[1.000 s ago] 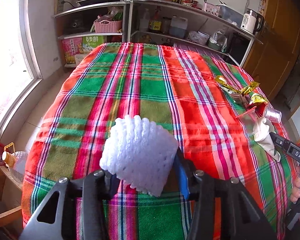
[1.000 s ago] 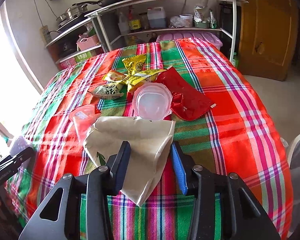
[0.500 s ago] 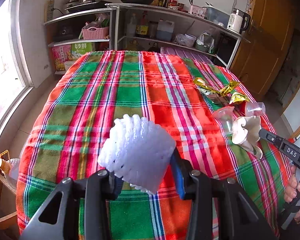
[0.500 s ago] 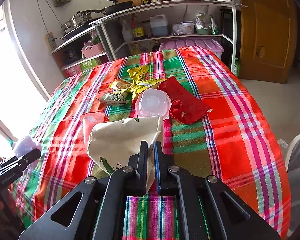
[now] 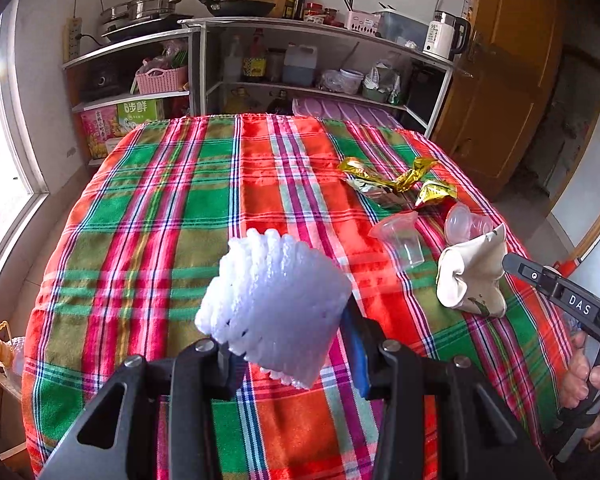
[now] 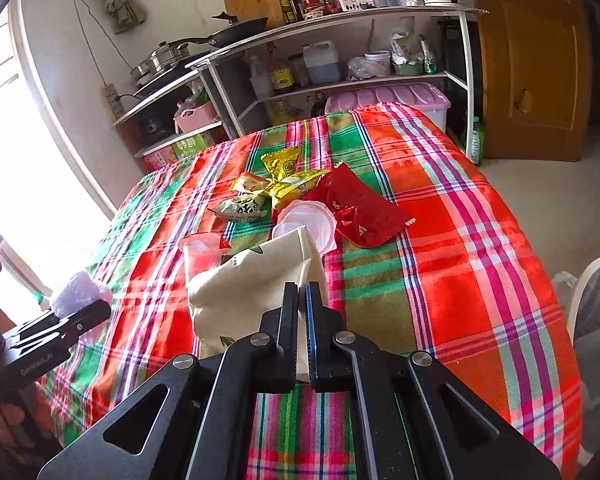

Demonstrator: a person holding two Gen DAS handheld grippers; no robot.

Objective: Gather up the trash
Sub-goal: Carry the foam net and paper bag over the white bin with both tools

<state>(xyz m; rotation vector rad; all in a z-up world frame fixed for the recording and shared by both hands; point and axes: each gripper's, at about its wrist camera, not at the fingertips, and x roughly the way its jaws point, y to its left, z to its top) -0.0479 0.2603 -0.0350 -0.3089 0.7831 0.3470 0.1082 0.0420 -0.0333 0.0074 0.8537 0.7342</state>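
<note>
My left gripper (image 5: pixel 288 344) is shut on a white foam fruit net (image 5: pixel 272 304), held above the plaid tablecloth (image 5: pixel 172 216). My right gripper (image 6: pixel 302 300) is shut on the edge of a cream paper bag (image 6: pixel 252 280), lifted off the cloth; the same bag (image 5: pixel 472 276) hangs crumpled at the right in the left wrist view. Beyond it lie gold wrappers (image 6: pixel 288 184), a red wrapper (image 6: pixel 360 212), a clear plastic lid (image 6: pixel 316 220) and a clear cup (image 5: pixel 402 236).
Metal shelves (image 5: pixel 300 28) with pans, bottles and a kettle stand behind the table. A wooden door (image 6: pixel 532 64) is at the right. A white bin rim (image 6: pixel 596 272) shows beside the table's right edge. A bright window is on the left.
The right gripper closed on the paper bag and lifted it, crumpling it. The left gripper rose with the foam net and swung right, toward the wrappers.
</note>
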